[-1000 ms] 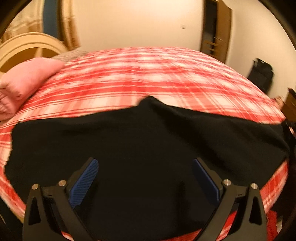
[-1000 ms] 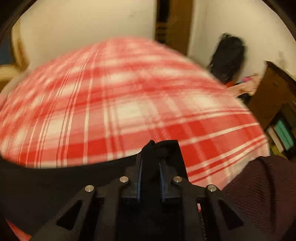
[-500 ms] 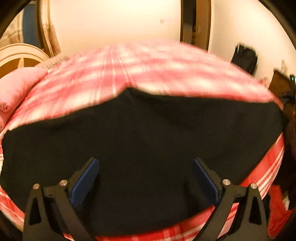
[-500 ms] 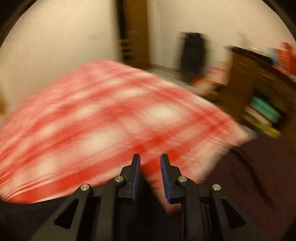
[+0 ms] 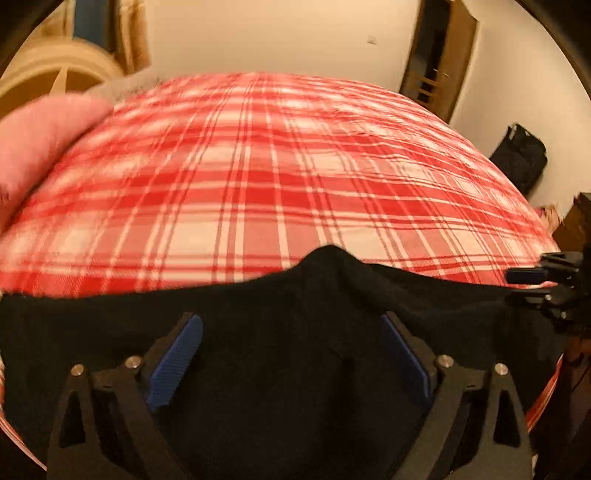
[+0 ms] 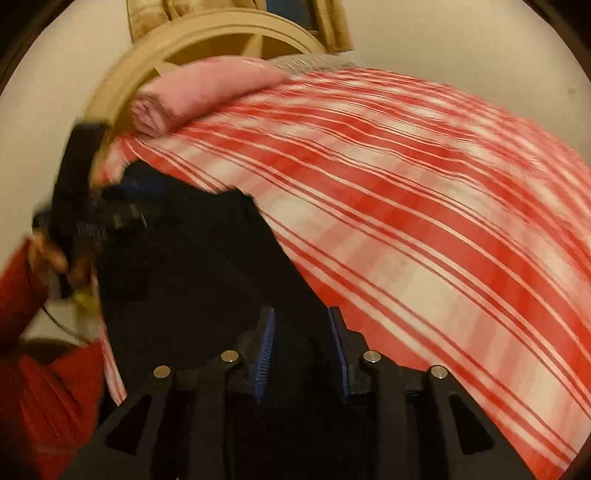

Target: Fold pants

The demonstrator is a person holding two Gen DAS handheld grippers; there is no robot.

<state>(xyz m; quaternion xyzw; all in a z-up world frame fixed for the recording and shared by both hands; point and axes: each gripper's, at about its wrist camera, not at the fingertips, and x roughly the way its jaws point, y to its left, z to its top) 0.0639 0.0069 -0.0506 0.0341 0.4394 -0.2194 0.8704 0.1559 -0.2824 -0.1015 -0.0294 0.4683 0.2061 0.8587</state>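
While both grippers hang over the near edge of the bed, the black pants (image 5: 288, 332) lie spread flat along that edge, on the red-and-white plaid bedspread (image 5: 266, 177).

Nearest in the left wrist view, the left gripper (image 5: 291, 354) points down at the dark cloth, its blue-padded jaws wide apart though they have just been closing a little — nothing is between them. In the right wrist view the right gripper (image 6: 301, 347) has jaws that have just been opening to a narrow gap; black fabric lies under them, but the pads do not look pressed on it.

Risk, as a judgement: the right-hand picture is smeared, which suggests fast travel, so a grab made now could catch one layer only, or bunch the cloth. The pants are black throughout, so their seams and edges are hard to pick out.

Farther off, a raised peak (image 5: 327, 254) in the pants' far edge could fold crooked. Beyond it sit a pink pillow (image 5: 40, 147) and the wooden headboard (image 6: 207, 33).
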